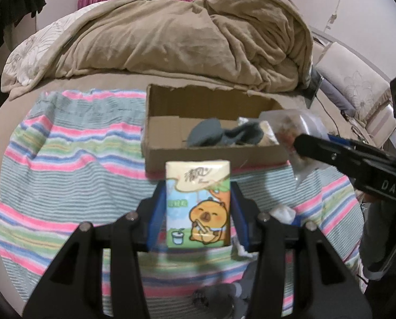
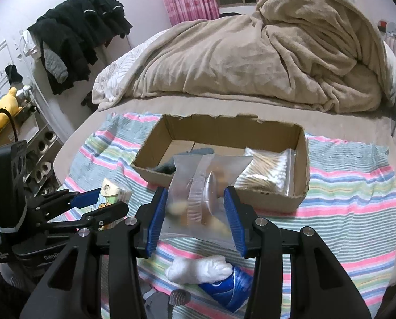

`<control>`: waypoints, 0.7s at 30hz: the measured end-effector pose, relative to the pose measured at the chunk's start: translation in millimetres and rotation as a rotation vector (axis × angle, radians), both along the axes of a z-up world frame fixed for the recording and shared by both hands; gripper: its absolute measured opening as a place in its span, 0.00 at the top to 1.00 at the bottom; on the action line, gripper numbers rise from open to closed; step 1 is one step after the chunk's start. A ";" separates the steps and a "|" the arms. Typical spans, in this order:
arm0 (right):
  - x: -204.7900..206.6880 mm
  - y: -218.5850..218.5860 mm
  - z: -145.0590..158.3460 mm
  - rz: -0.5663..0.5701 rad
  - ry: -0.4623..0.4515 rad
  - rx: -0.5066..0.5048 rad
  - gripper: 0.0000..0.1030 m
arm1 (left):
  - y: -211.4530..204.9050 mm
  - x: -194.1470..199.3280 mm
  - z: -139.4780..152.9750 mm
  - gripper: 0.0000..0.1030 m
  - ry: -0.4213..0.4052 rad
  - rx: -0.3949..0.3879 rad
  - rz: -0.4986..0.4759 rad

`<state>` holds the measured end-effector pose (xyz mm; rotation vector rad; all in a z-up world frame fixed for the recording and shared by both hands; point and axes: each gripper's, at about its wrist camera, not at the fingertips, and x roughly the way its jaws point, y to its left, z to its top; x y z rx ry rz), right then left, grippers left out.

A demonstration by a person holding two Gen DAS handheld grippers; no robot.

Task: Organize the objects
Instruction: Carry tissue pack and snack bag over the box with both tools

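My left gripper (image 1: 198,207) is shut on a tissue pack (image 1: 198,202) printed with an orange cartoon animal, held above the striped towel (image 1: 65,159) in front of the cardboard box (image 1: 213,156). In the right wrist view my right gripper (image 2: 196,212) is shut on a clear plastic bag (image 2: 205,186) with small pale pieces inside, also just short of the cardboard box (image 2: 301,159). The box holds grey socks (image 1: 211,133) and a bag of cotton swabs (image 2: 267,170). The left gripper (image 2: 102,204) with its tissue pack (image 2: 112,194) shows at the left of that view.
White cotton wadding (image 2: 198,268) and a blue packet (image 2: 232,289) lie on the towel below my right gripper. A grey item (image 1: 219,297) lies at the towel's near edge. A bunched beige blanket (image 1: 198,40) fills the bed behind the box. Dark clothes (image 2: 78,34) hang at left.
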<state>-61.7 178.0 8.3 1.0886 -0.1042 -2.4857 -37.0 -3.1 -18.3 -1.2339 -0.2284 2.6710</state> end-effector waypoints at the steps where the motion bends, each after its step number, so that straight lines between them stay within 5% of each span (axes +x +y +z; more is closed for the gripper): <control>1: -2.0 0.3 1.5 -0.002 0.003 0.001 0.55 | -0.3 -2.4 1.5 0.54 0.004 0.001 -0.001; 21: -39.8 9.1 3.7 -0.035 0.019 -0.038 0.55 | -12.7 -81.1 10.1 0.54 0.056 -0.031 0.028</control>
